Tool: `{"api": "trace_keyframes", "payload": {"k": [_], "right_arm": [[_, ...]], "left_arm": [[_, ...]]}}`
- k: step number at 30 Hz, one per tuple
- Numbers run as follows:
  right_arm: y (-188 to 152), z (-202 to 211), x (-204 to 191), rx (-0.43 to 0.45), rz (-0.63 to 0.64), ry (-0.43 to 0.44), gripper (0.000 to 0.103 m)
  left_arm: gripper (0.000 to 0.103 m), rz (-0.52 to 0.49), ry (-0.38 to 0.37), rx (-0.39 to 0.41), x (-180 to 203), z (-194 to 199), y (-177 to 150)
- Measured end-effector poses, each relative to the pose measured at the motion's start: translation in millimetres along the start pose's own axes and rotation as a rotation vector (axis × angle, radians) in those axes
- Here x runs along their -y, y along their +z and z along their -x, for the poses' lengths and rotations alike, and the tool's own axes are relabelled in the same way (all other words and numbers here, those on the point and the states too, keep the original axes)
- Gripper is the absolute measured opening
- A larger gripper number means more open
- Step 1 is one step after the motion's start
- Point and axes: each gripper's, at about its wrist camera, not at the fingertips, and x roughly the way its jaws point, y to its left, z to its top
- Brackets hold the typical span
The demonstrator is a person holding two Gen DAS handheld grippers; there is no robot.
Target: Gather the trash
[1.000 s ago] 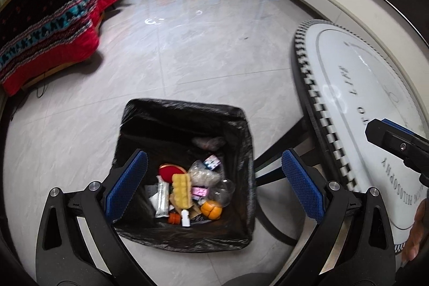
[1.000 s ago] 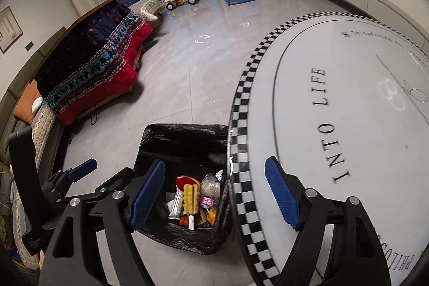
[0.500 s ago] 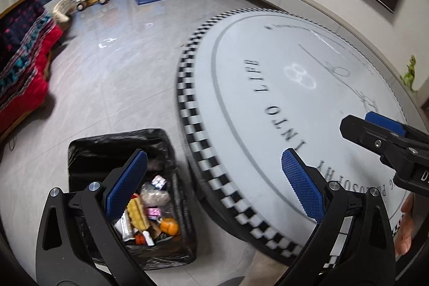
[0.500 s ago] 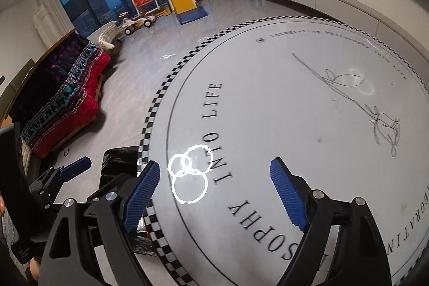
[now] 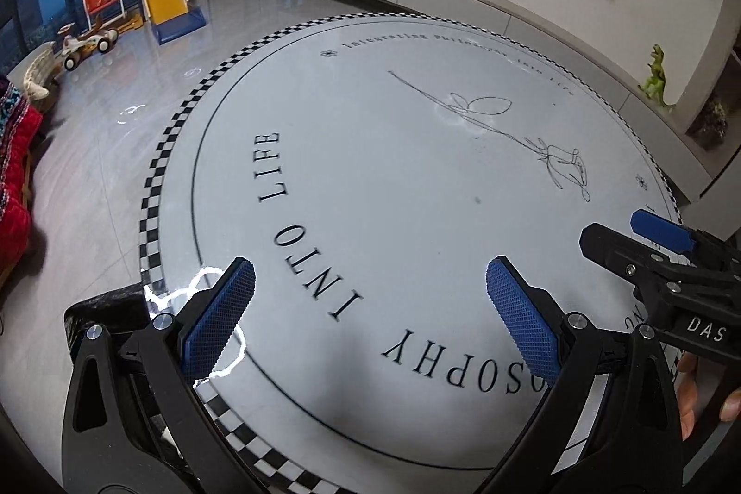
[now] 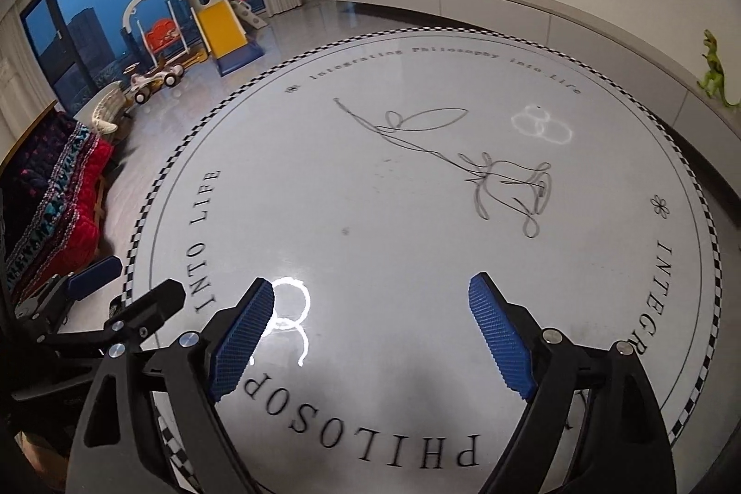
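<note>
Both claws, left claw point(image 5: 370, 318) and right claw point(image 6: 370, 336), gape apart, empty, over the bare round table point(image 6: 417, 216). Next they must look for more trash.

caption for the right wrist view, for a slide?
Open right claw above a bare round table, toy slide by the window.

Both wrist views over table point(image 5: 370, 170)

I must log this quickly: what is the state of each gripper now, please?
Left gripper: open, nothing between its fingers.
Right gripper: open, its jaws have just been opening, nothing between its fingers.
</note>
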Motion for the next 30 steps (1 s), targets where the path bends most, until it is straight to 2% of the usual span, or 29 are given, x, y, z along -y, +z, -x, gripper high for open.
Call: {"api": "trace_keyframes", "payload": {"k": [6, 13, 22, 30], "right_arm": [[-10.6, -8.8, 44.5, 0.006, -0.054, -0.096, 0.089], [-24.1, -32.4, 74.6, -0.028, -0.098, -0.163, 0.089], [-27.5, -58.0, 74.8, -0.039, -0.065, -0.205, 0.089], [-27.3, -63.6, 78.1, -0.024, -0.065, -0.215, 0.100]], "left_arm": [[0.097, -0.068, -0.006, -0.015, 30.2, -27.4, 2.1], [0.097, -0.089, 0.024, -0.059, 38.4, -58.2, -1.0], [0.097, -0.096, 0.029, -0.079, 41.8, -84.6, -4.9], [0.097, -0.119, 0.043, -0.069, 50.9, -84.2, -6.2]]}}
